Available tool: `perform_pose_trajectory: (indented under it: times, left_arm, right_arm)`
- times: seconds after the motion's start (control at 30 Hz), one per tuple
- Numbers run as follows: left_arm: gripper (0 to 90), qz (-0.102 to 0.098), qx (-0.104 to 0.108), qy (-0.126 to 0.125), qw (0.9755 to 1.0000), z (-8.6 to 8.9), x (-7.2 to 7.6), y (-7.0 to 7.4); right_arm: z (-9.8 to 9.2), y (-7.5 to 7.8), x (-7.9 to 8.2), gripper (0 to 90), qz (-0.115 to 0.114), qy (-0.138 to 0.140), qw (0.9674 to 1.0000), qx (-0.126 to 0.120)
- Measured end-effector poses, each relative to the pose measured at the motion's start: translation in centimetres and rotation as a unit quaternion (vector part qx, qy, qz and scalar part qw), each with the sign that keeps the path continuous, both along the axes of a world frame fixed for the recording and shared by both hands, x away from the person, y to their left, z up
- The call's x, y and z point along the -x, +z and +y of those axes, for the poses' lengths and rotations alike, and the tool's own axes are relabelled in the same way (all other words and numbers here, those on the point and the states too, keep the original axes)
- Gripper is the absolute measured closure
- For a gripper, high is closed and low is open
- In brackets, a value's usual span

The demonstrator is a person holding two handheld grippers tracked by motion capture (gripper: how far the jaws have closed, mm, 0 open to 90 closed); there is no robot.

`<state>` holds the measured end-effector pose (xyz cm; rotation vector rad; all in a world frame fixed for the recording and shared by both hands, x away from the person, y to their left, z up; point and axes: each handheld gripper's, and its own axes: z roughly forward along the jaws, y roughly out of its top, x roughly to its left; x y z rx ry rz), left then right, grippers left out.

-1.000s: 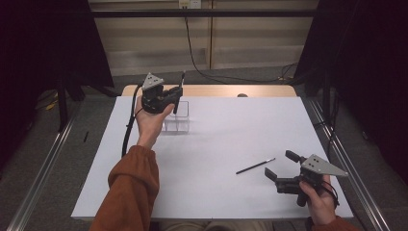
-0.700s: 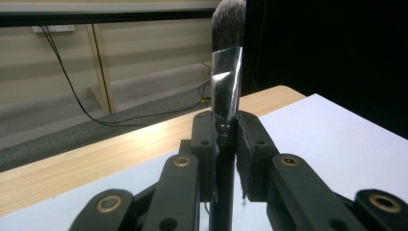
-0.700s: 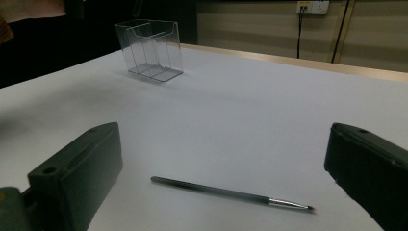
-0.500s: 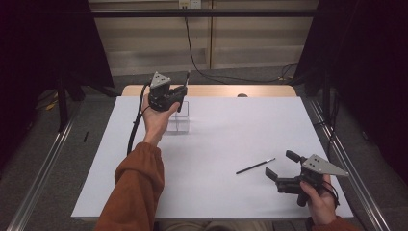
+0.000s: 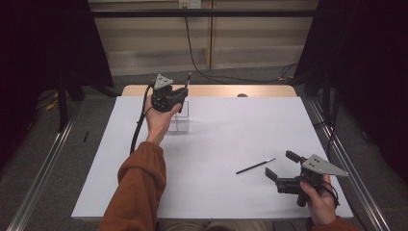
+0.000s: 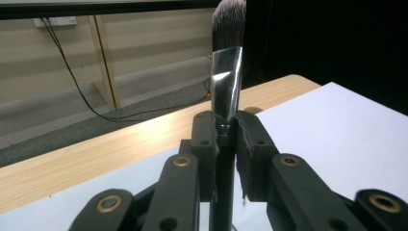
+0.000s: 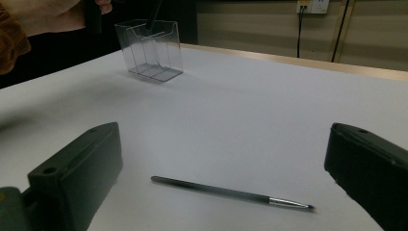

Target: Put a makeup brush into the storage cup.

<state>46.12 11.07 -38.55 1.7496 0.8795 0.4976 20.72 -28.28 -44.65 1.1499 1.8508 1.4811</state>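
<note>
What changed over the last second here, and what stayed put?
The left hand-held gripper, shut on the makeup brush, moved right and down toward the clear organizer. The right hand-held gripper stayed open near the thin brush, which still lies on the table.

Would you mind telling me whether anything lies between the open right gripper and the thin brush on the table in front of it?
Nothing visible does. The thin brush lies flat on bare white table just ahead of the right gripper, whose jaws stand wide open either side of it. The clear organizer stands well beyond, off that path.
</note>
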Motion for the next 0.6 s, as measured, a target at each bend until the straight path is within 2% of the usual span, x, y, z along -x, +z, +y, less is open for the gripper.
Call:
perform_pose_trajectory:
  times: [0.3, 0.4, 0.6]
  left_arm:
    - [79.0, 0.006, -0.004, -0.004, 1.0000, -0.1, 0.1, -0.8]
    - [79.0, 0.003, -0.010, -0.008, 0.9999, -0.1, 0.3, -0.8]
    - [79.0, 0.005, -0.008, -0.004, 1.0000, 0.1, 0.3, -1.2]
  right_arm:
    - [0.0, 0.0, 0.0, 0.0, -0.001, 0.001, 1.0000, 0.000]
    - [0.0, 0.0, 0.0, 0.0, 0.000, 0.001, 1.0000, 0.000]
    - [0.0, 0.0, 0.0, 0.0, -0.001, 0.001, 1.0000, 0.000]
